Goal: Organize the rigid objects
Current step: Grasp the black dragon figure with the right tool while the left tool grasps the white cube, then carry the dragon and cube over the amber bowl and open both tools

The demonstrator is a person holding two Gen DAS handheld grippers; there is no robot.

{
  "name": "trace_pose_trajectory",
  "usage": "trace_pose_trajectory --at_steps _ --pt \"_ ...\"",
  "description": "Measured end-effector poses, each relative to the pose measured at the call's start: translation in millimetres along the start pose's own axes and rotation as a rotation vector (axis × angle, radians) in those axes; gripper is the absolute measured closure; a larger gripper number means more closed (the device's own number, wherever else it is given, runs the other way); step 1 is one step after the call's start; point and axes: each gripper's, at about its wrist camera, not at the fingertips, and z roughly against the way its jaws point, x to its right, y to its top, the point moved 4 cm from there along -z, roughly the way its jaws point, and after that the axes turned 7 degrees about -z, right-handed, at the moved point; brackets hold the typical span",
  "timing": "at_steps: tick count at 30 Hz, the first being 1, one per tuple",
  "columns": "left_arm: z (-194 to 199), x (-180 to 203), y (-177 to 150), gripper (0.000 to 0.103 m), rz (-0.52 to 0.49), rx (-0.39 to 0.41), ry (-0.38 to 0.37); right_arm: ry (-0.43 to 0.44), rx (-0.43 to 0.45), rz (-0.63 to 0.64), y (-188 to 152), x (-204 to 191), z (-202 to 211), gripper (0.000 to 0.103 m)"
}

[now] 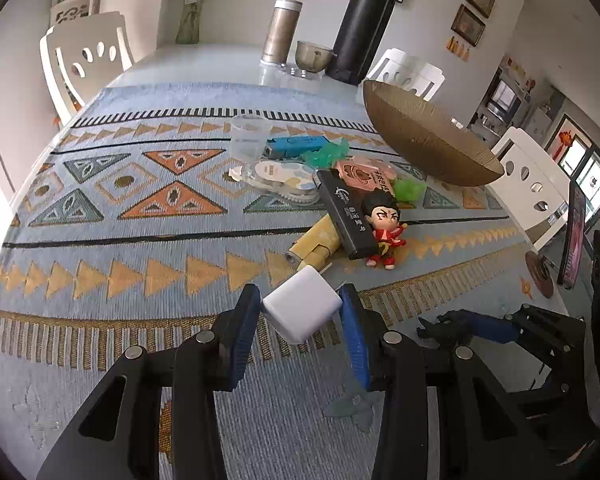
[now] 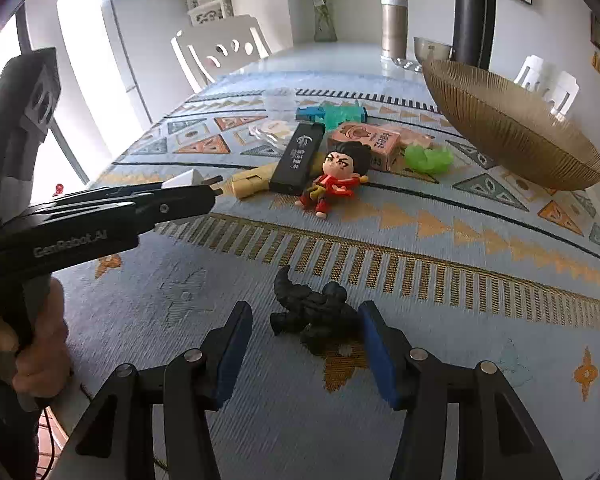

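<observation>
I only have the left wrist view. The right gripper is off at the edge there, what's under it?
Observer: A black dinosaur-like figurine lies on the cloth between the right gripper fingers, pads not pressing it.
Operator: How does my white block look from that side?
Observer: The white charger shows metal prongs, pointing toward the yellow folded object.
Operator: Who holds the left gripper?
Observer: A bare hand grips its handle.
</observation>
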Motion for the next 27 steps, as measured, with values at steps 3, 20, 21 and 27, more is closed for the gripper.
trace_pose_trajectory --at_steps 3,20,21,27 --pt "-1 0 -1 0.065 0.005 -0.005 0.001 -0.051 0.015 0.003 0 -1 1 0.06" --pt "31 57 46 0.065 -0.111 0.1 -0.011 0.002 0.203 -0.176 26 60 78 0.06" --pt "34 64 53 0.065 -0.113 0.103 -0.062 0.013 0.206 -0.194 28 66 83 0.06" --pt "38 99 109 0.065 -0.16 0.144 -0.157 0.032 0.272 -0.297 62 101 120 0.06"
